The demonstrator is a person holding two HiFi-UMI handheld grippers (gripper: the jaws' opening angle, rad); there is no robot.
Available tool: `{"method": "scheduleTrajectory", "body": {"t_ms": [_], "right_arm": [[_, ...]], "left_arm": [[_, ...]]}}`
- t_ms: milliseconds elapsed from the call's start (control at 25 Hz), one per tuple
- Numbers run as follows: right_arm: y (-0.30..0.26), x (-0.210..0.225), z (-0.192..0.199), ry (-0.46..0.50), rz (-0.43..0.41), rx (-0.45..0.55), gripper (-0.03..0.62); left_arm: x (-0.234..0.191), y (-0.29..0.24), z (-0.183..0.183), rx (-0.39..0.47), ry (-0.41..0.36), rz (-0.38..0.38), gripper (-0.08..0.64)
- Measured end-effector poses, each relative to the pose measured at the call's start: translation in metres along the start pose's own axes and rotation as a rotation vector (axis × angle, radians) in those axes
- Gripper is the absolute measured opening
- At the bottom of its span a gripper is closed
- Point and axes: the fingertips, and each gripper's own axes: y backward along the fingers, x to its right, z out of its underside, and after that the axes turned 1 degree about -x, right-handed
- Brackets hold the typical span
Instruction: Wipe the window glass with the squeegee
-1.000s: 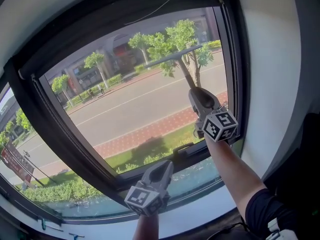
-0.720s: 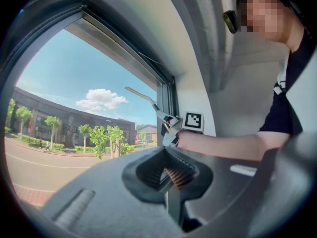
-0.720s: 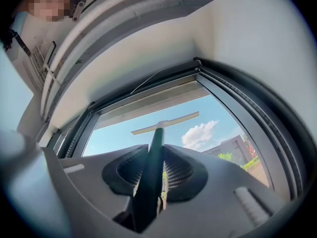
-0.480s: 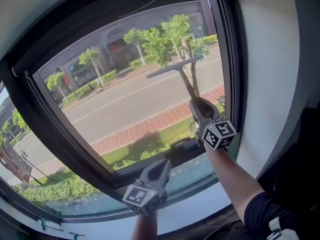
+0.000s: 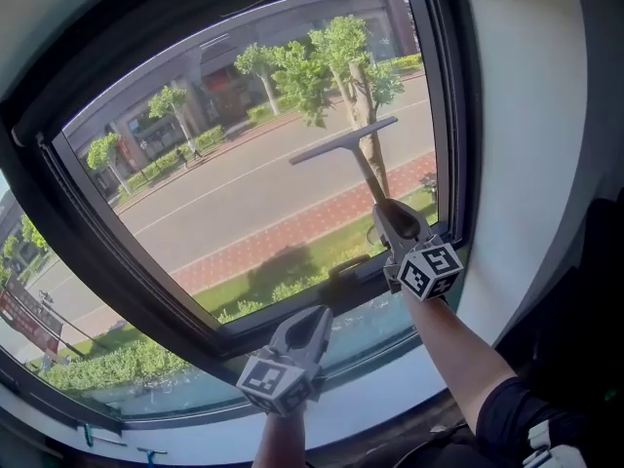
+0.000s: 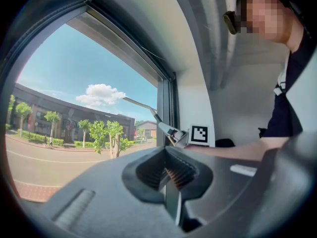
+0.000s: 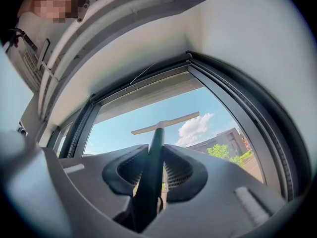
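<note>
Squeegee (image 5: 363,169) clamped in right gripper (image 5: 387,209), blade seemingly on window glass (image 5: 244,193) ahead, mid-wipe, needing steady downward pull; left gripper (image 5: 314,316) closed, empty.

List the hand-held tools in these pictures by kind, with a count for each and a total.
Grippers: 2, the left gripper shut on nothing, the right gripper shut on the handle of the squeegee
Squeegees: 1, its blade up at the window glass
Total: 3
</note>
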Motion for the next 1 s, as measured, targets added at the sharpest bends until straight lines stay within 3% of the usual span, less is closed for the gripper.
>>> {"method": "scheduleTrajectory", "body": {"t_ms": [840,1000], "right_arm": [[0.067,0.011,0.088,-0.062,0.069,-0.168,0.098],[0.076,0.013,0.101,-0.069,0.078,-0.195,0.098]], "left_arm": [[0.001,0.001,0.029,-0.041,0.044,0.015,0.003],[-0.003,0.003,0.037,-0.047,0.024,0.017,0.003]]}}
